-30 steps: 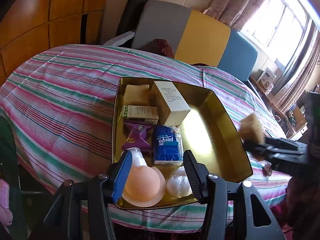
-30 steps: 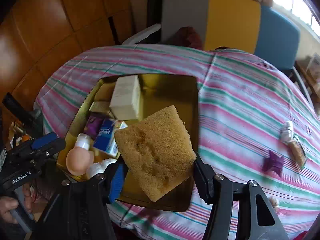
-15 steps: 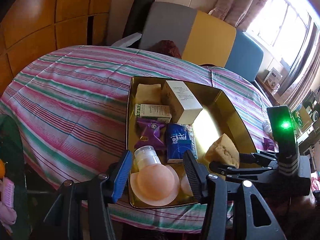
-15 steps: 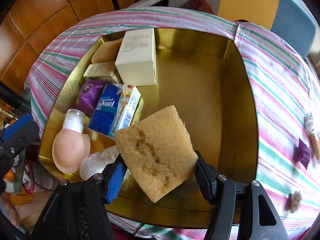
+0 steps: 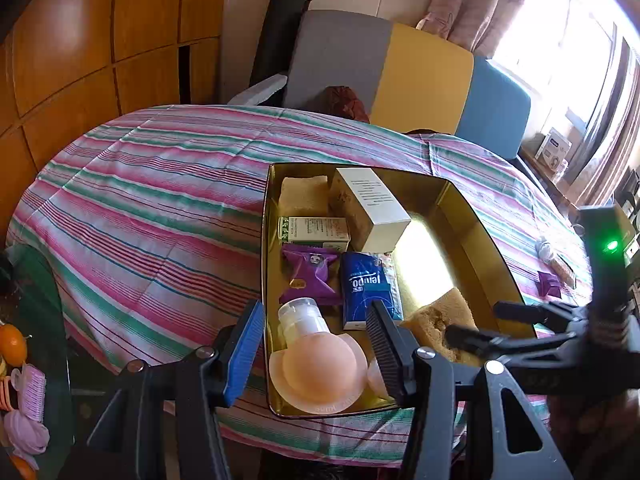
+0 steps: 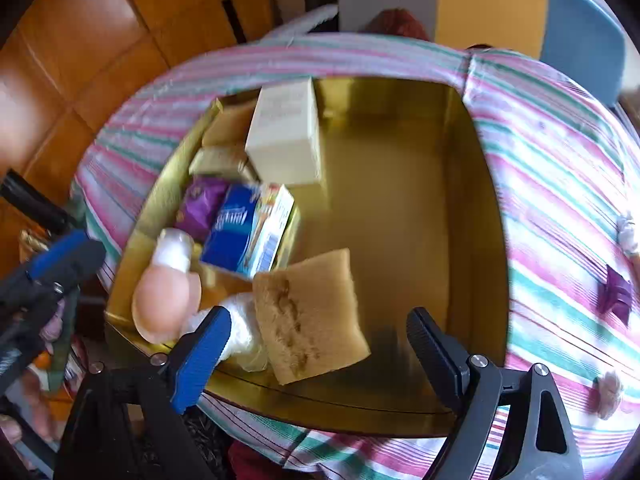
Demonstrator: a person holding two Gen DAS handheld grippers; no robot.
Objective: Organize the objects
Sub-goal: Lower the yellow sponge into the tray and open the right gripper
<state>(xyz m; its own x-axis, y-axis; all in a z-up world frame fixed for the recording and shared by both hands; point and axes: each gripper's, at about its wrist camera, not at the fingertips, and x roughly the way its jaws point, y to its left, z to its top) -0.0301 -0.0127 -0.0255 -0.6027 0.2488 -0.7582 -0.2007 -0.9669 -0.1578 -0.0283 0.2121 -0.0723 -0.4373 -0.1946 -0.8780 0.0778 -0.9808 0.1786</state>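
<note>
One sponge (image 6: 310, 314) lies loose in the gold tin (image 6: 400, 184), lower centre, between the right claw (image 6: 318, 354) whose jaws have just been opening; left claw (image 5: 316, 354) apart, empty.

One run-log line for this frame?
right gripper: opening, clear of sponge | sponge: in gold tray | left gripper: open, empty

Striped tablecloth (image 5: 160, 200); grey-yellow-blue sofa (image 5: 420, 76); wooden wall panels (image 5: 100, 40); curtained window (image 5: 560, 40).

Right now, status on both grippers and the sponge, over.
Right gripper open, jaws just opened, sponge released inside gold tin. Left gripper open, empty, above peach bottle. Nothing in the way.
</note>
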